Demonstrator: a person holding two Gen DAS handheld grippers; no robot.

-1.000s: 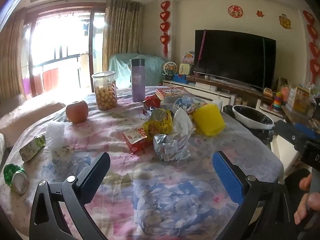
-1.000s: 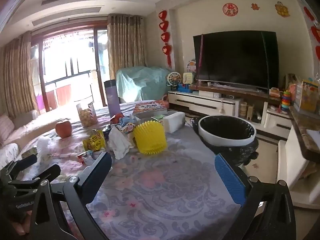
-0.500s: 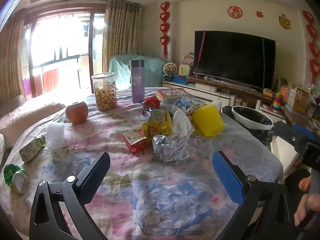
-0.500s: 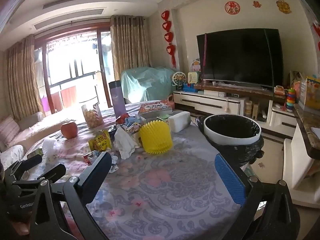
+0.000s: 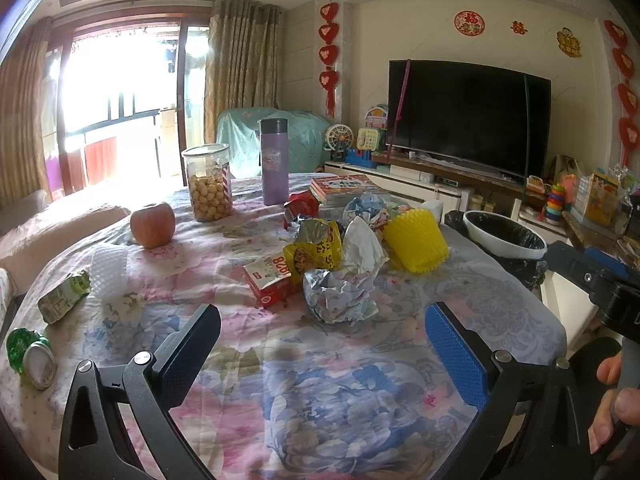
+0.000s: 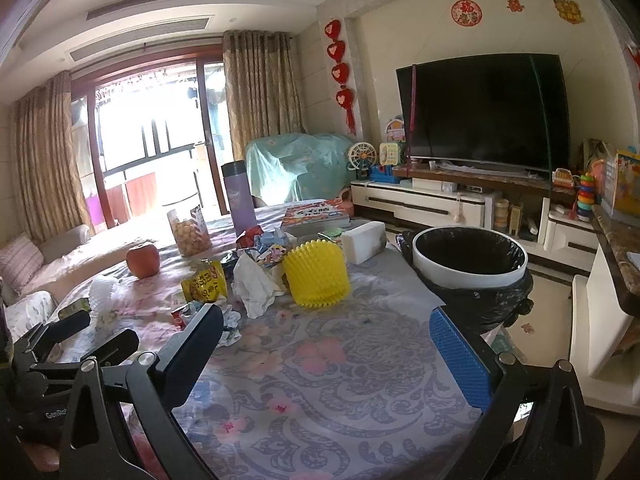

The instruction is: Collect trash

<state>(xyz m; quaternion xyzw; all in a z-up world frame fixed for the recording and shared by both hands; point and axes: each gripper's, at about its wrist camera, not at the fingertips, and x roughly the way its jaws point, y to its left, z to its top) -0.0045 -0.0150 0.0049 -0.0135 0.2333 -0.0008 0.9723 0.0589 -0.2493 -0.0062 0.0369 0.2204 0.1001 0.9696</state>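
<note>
Trash lies in a heap mid-table: a crumpled foil wrapper [image 5: 340,294], a red carton [image 5: 271,278], a yellow snack bag [image 5: 316,250], white tissue [image 5: 362,246] and a yellow spiky foam sleeve [image 5: 416,240]. My left gripper [image 5: 320,340] hovers open just short of the foil wrapper, nothing between its fingers. A green carton [image 5: 62,298] and a crushed green can [image 5: 30,356] lie at the table's left edge. My right gripper [image 6: 326,342] is open over bare cloth, short of the yellow sleeve [image 6: 316,274]. A white bin [image 6: 470,256] with a black liner stands beside the table's right edge.
An apple [image 5: 153,225], a snack jar [image 5: 209,188], a purple flask [image 5: 274,162], stacked books [image 5: 344,186] and a tissue box [image 6: 364,242] stand further back. Beyond are a TV [image 6: 484,112], a low cabinet and toys. A hand [image 5: 616,400] holds the right gripper's handle.
The right gripper's view has risen and drawn slightly nearer the table, and the bin now sits lower in frame. The left gripper has barely moved. Both stay open.
</note>
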